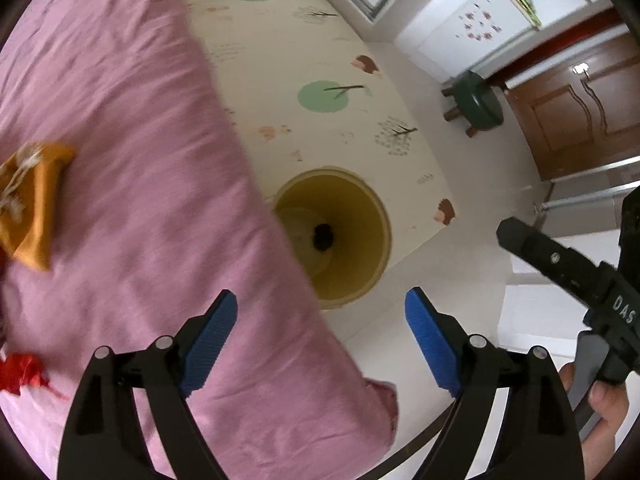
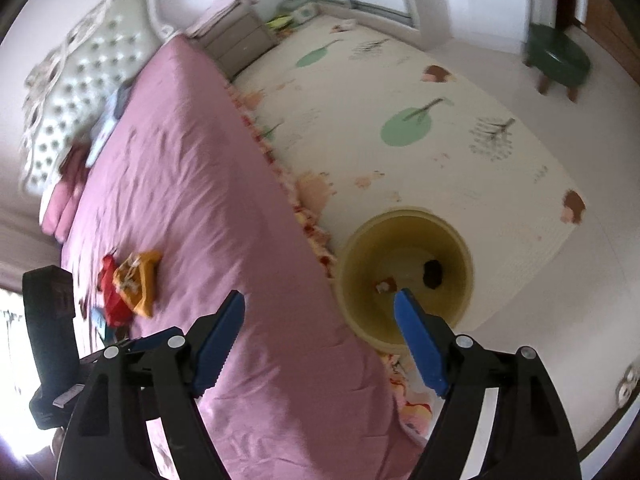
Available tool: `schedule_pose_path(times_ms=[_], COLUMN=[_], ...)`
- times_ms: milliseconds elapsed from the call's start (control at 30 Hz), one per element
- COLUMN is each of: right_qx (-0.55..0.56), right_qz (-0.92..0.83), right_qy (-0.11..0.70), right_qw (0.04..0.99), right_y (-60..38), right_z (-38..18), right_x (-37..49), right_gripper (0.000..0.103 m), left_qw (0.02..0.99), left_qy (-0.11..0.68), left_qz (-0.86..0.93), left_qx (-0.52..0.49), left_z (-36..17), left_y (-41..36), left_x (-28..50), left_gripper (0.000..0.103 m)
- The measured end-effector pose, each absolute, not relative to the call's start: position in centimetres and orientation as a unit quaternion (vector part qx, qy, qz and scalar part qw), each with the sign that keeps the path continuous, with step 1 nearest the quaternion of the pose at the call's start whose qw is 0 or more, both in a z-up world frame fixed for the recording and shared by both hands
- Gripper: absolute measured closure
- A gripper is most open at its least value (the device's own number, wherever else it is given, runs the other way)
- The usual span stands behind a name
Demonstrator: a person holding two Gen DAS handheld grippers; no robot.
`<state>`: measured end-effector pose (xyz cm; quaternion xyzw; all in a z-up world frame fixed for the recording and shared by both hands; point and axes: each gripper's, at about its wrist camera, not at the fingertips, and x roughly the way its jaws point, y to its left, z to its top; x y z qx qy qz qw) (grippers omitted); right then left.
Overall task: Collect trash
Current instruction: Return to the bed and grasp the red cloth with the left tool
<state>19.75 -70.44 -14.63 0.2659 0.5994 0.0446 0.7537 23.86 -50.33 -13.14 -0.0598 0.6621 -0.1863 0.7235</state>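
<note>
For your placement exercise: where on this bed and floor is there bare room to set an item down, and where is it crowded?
Free: the pink bedspread between the wrappers and the headboard; the play mat between the yellow bin and the green stool. Crowded: around the orange wrapper and red wrapper.

white "das" on the right hand-held gripper (image 1: 508,236) body (rest cut off).

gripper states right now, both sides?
Left hand-held gripper: open, holding nothing.
Right hand-held gripper: open, holding nothing.
</note>
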Motion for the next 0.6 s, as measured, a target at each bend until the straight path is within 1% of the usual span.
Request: schedule_pose_path(times_ms=[367, 600], right_qx=[0.221, 0.189], right_qz=[0.15, 0.198], right_qy=[0.612, 0.627], right_qw=[0.744, 0.729], right_y=[-57.3, -48.8], right_z=[-12.5, -12.1], right_x=[20.6, 19.3], right_gripper=[0.028, 0.028], left_qw=[0.746, 0.754], left_qy=[0.645, 0.637], left_qz=[-0.095, -0.024], left_qx=[-0.136, -0.158], left_z=[-12.0, -12.0], left_y=[-36.8, -28.9], left_x=[20.7, 18.0], left_gripper=[0.018, 0.018])
